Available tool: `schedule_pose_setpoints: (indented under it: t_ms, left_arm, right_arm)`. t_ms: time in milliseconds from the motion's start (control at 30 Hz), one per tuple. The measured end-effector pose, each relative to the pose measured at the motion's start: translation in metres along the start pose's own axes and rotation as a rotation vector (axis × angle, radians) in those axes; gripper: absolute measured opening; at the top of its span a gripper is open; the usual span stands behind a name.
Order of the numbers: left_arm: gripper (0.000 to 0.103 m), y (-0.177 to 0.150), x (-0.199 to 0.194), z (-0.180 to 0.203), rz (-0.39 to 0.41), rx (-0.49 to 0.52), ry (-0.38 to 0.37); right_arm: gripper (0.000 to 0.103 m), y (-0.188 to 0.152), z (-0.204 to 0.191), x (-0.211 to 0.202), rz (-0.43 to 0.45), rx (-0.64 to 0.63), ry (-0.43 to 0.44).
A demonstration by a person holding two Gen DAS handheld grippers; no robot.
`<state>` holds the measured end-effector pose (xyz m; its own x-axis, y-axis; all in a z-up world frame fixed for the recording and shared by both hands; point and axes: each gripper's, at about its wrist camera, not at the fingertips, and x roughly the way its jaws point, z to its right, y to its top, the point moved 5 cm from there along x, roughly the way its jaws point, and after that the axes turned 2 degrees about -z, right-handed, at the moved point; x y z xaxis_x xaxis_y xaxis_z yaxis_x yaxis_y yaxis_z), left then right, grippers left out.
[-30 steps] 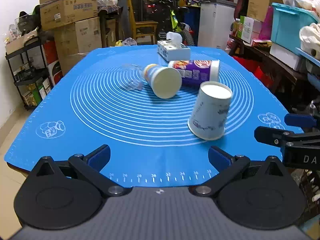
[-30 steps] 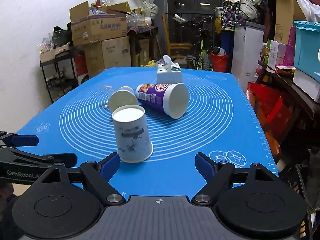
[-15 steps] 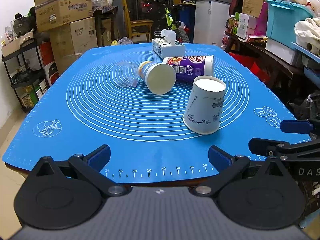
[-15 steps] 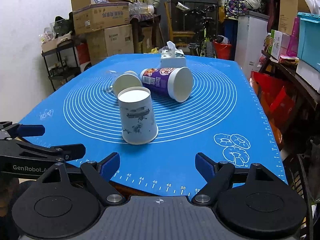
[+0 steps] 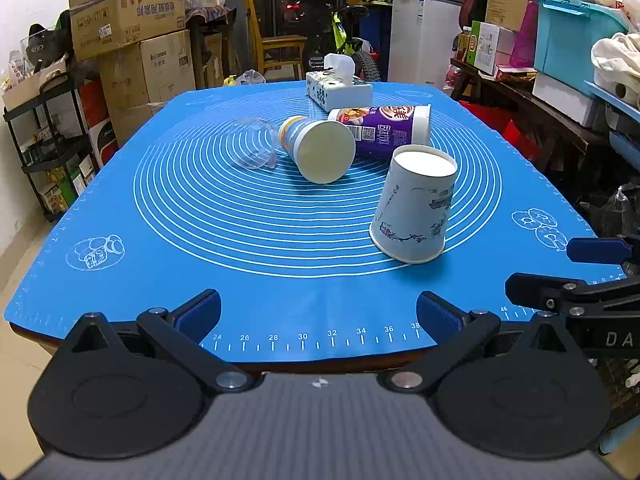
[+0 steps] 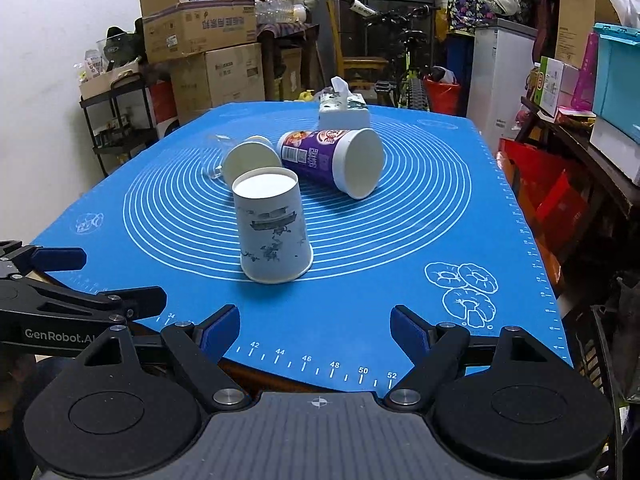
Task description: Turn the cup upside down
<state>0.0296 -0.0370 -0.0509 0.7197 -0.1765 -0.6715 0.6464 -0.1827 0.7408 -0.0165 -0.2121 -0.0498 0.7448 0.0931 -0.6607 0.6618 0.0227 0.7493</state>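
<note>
both grippers low, jaws apart

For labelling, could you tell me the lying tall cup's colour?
Purple cup, white rim; right wrist view.

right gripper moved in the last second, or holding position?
Yes. The right gripper has backed toward the mat's near edge: the ruler marks and table edge now show between its open fingers, and the white paper cup sits farther ahead on the blue mat.
</note>
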Motion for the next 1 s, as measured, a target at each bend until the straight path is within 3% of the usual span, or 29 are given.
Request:
schedule_pose_setpoints:
  t_ms: [1000]
  left_arm:
    - [0.103, -0.0005, 0.0049, 0.0003, -0.008, 0.000, 0.002]
  right_arm:
    - [0.085, -0.0009, 0.0028, 0.0006, -0.009, 0.006, -0.004]
